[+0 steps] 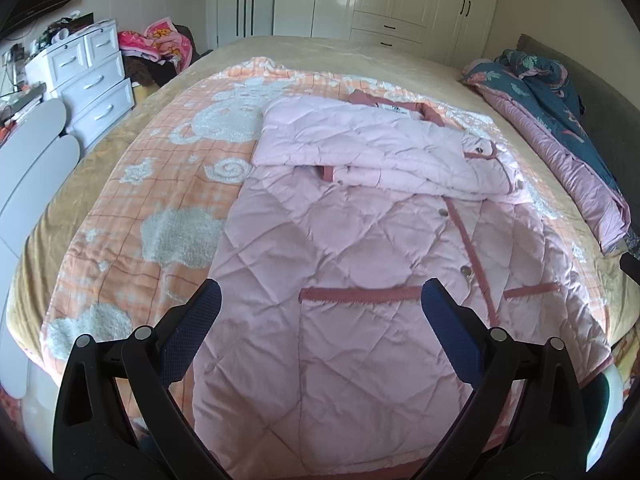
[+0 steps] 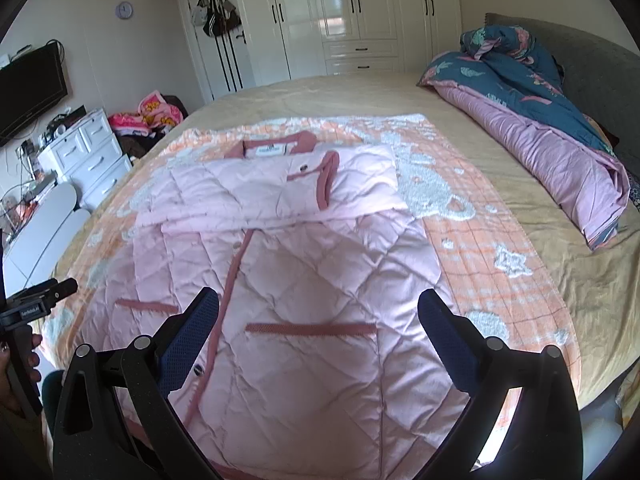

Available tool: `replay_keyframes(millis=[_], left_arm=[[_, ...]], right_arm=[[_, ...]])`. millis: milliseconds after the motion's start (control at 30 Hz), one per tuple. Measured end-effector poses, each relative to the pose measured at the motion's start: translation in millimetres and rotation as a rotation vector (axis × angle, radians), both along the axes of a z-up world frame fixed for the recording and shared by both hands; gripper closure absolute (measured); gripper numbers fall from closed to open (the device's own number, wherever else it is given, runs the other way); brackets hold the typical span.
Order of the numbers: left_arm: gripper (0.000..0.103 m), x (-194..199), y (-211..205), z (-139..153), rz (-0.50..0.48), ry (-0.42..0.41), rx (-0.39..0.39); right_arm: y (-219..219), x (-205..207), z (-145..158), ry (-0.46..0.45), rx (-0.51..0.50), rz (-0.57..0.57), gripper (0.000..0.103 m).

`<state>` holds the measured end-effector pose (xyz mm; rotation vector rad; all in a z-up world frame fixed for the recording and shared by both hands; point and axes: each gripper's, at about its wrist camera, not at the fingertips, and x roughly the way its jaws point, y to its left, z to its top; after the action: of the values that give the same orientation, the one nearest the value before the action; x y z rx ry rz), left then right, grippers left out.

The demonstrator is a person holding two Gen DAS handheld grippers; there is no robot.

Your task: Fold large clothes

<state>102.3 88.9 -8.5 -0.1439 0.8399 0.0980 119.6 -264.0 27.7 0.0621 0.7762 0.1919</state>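
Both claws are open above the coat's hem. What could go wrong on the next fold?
The sleeves lie loosely folded across the chest and could slide off when the hem is lifted. The coat is thick and quilted, so the open left claw and right claw may pinch only the top layer.

Soft daylight glares off the glossy white wardrobe doors (image 2: pixel 334 20) at upper centre (fisheye-bent, dark-vignetted corners), everything fairly sharp.

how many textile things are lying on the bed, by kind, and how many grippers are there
quilted pink coat with dark pink trim: 1
orange checked blanket with white fluffy shapes: 1
rolled blue floral duvet with pink lining: 1
black two-finger grippers, left and right, both open: 2
total: 5
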Motion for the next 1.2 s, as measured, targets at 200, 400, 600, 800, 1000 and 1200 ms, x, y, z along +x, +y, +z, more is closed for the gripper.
replay_keyframes(millis=[200,400,600,800,1000,1200], left_arm=[[0.009,-2,5,-11,0.012,0.027,0.003],[0.009,-10,12,-27,0.008,0.062,0.006],[0.009,-24,30,-44,0.019,0.1,-0.039],[0.009,-41,53,-52,0.031,0.117,-0.066],[0.014,-58,77,-65,0.055,0.15,-0.134],[0.033,-71,84,-75,0.031,0.183,-0.178]], right_arm=[[-8,-2,-18,0.043,-0.02,-0.002,0.004],[-18,-3,-29,0.071,-0.014,-0.02,0.004],[-25,-4,-31,0.076,-0.011,-0.036,0.004],[-31,-4,-38,0.091,-0.008,-0.045,0.004],[-38,-6,-47,0.108,-0.012,-0.062,0.004],[-51,-9,-54,0.123,-0.019,-0.086,0.004]])
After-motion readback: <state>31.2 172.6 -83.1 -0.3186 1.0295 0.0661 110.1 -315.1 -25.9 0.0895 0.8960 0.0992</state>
